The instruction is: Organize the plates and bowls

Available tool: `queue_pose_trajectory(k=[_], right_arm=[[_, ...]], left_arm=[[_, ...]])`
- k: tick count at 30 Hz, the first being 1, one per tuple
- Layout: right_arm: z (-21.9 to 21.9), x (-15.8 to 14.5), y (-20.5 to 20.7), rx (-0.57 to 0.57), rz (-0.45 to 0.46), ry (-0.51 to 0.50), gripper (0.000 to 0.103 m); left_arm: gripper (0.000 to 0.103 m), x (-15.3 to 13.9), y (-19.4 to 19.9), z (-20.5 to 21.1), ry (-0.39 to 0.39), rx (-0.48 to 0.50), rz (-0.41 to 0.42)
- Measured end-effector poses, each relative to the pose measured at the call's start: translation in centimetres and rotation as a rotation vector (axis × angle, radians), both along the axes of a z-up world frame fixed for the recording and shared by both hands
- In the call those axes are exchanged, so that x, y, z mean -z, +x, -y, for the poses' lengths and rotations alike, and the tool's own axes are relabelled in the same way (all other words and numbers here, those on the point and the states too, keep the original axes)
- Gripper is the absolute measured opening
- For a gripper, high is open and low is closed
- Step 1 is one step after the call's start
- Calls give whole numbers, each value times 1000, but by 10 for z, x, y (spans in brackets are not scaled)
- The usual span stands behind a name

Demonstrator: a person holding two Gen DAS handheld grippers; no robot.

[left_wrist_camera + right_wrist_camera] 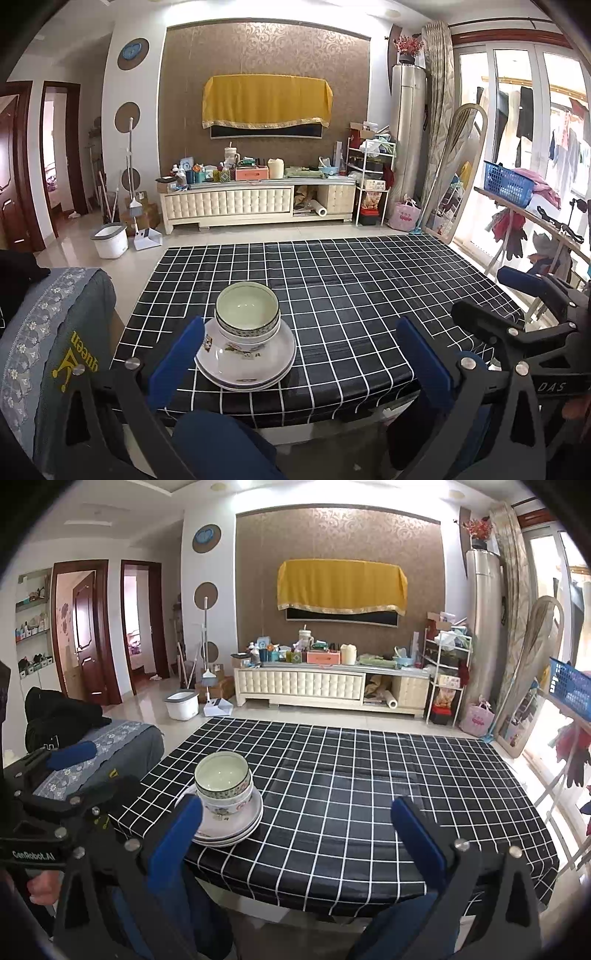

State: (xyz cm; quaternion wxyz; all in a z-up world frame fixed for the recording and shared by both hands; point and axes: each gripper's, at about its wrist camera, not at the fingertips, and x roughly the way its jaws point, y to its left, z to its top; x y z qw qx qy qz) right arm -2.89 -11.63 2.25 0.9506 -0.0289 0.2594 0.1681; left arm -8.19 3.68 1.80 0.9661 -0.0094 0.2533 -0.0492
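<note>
Two nested bowls (246, 308), pale green inside with patterned rims, sit on a small stack of white decorated plates (245, 369) near the front left of the table's black grid cloth (369, 295). My left gripper (301, 360) is open and holds nothing; its left blue finger (177, 362) is just beside the plates. In the right wrist view the same bowls (223, 779) and plates (229, 827) lie left of centre. My right gripper (297, 834) is open and holds nothing, above the table's front edge. Each gripper shows in the other's view: the right gripper (495, 295), the left gripper (92, 771).
A chair with a grey-blue embroidered cover (55, 332) stands left of the table. A person's knee in blue trousers (221, 443) is below the front edge. To the right are a drying rack and a blue basket (509, 184). A TV cabinet (258, 203) and a white bucket (109, 240) lie beyond.
</note>
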Motion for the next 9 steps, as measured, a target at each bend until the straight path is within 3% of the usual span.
queue_pose_trajectory(k=[9], right_arm=[[1, 2, 1, -2, -1, 4, 103]], left_arm=[[103, 1, -1, -1, 5, 2, 0]])
